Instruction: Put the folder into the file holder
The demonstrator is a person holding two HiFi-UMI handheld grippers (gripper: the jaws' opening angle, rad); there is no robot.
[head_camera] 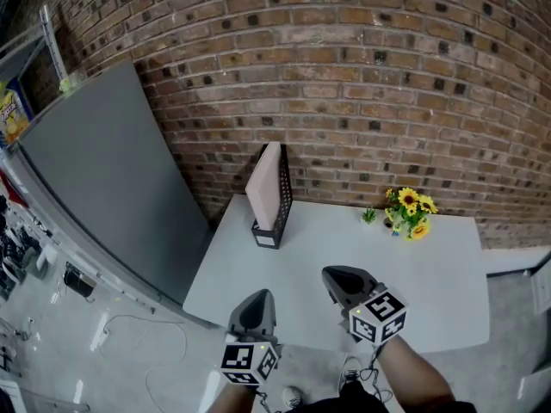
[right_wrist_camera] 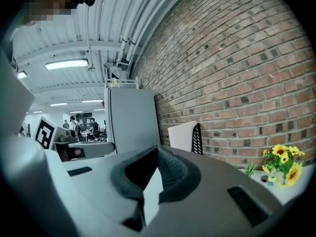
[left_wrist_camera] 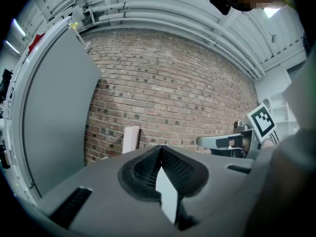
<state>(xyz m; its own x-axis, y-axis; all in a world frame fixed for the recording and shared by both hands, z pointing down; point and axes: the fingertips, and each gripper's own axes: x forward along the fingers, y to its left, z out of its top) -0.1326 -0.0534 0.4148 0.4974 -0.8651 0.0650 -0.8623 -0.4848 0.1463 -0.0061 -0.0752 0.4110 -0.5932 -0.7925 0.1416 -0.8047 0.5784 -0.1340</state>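
Observation:
A pale pink folder (head_camera: 265, 183) stands upright inside the black mesh file holder (head_camera: 281, 206) at the back left of the white table (head_camera: 430, 274). My left gripper (head_camera: 258, 298) hovers over the table's front edge, shut and empty. To its right, my right gripper (head_camera: 337, 275) is shut too, with nothing in it. The left gripper view shows the folder (left_wrist_camera: 130, 138) and holder (left_wrist_camera: 138, 138) far ahead, past the closed jaws of the left gripper (left_wrist_camera: 160, 149). The right gripper view has the folder (right_wrist_camera: 181, 136) and holder (right_wrist_camera: 197, 138) beyond the right gripper (right_wrist_camera: 157, 149).
A small pot of yellow flowers (head_camera: 410, 213) sits at the back right of the table, against the brick wall. A large grey panel (head_camera: 103, 179) leans on the wall to the left of the table. People stand far off in the right gripper view.

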